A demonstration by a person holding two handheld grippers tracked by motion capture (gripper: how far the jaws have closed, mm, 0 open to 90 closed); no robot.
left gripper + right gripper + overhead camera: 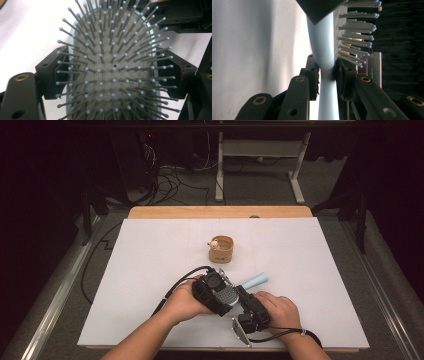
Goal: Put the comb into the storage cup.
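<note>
The hairbrush (pixel 231 293) lies low on the white surface (pixel 150 265) in the high view, at about six o'clock from the middle, its pale blue handle pointing out toward two o'clock. The left claw (pixel 218 292) comes in from eight o'clock and the right claw (pixel 246 299) from four o'clock, crowding the brush head from both sides. A small wooden cup (pixel 221 249) with a little figure at its rim stands well apart at twelve o'clock from the brush.

In the left gripper view, the hairbrush (pixel 113 67) faces the camera, bristles up; the left claw (pixel 113 75) spans the head's width, a jaw against each edge, gripping it.

In the right gripper view, the right claw (pixel 327 72) is closed on the narrow neck of the hairbrush (pixel 324 47), bristles pointing to three o'clock.
</note>
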